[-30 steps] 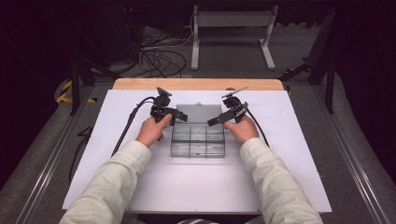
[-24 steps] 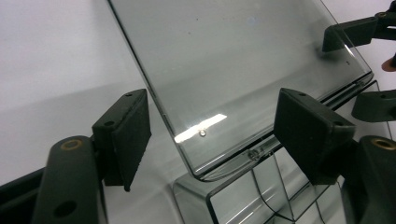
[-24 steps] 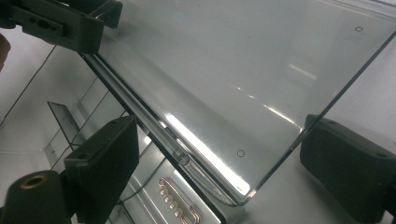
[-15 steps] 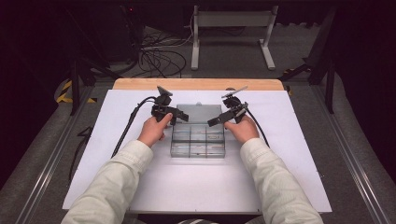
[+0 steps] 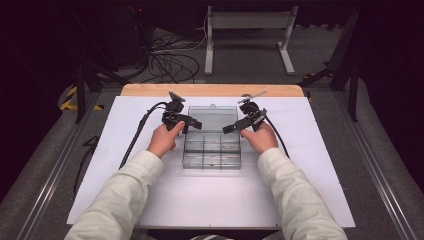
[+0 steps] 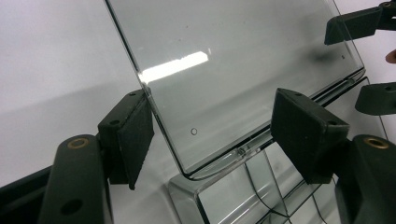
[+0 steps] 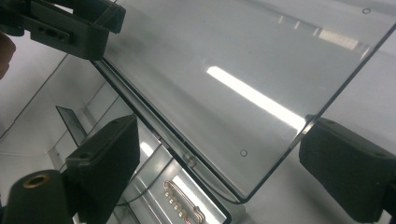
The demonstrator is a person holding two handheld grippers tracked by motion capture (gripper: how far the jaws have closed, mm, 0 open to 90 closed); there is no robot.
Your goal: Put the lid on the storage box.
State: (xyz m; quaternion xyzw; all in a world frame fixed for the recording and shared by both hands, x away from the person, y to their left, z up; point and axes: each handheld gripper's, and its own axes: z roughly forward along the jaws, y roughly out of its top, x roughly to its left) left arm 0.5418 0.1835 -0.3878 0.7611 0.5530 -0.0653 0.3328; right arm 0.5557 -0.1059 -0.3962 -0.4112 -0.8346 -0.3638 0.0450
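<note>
- Your clear box [image 5: 211,152] sits mid-table on the white sheet [image 5: 310,200], between your two hands, with its lid [image 5: 212,118] swung open and standing up at the far side.
- Your left gripper [image 5: 194,124] is at the lid's left edge, near the hinge end. In the left gripper view, its jaws straddle the lid [image 6: 233,70]: the left pad touches or nearly touches the lid's edge, while the right pad stands well off the clear panel. That's a loose, released stance, not a clamp. The jaws have just been closing a little, with the lid's corner between them.
- Your right gripper [image 5: 231,128] is at the lid's right edge. In the right gripper view, the lid [image 7: 261,84] crosses between the jaws; the right pad sits at the lid's edge, and the left pad hangs apart from it over the box's compartments. I can't tell whether the right pad truly presses the edge, so read it as unclenched around the lid, gripping nothing firmly.
- In the right gripper view, a small metal part [image 7: 181,201] with a row of beads lies in one compartment, just below the hinge line.
- The box's dividers [image 5: 212,150] split it into several cells; in the high view most contents are too small to make out.
- Your left hand [image 5: 164,139] and right hand [image 5: 260,137] flank the box, forearms coming in from the near edge, cables trailing off each gripper.
- The wooden strip [image 5: 210,90] runs along the table's far edge, behind the lid.
</note>
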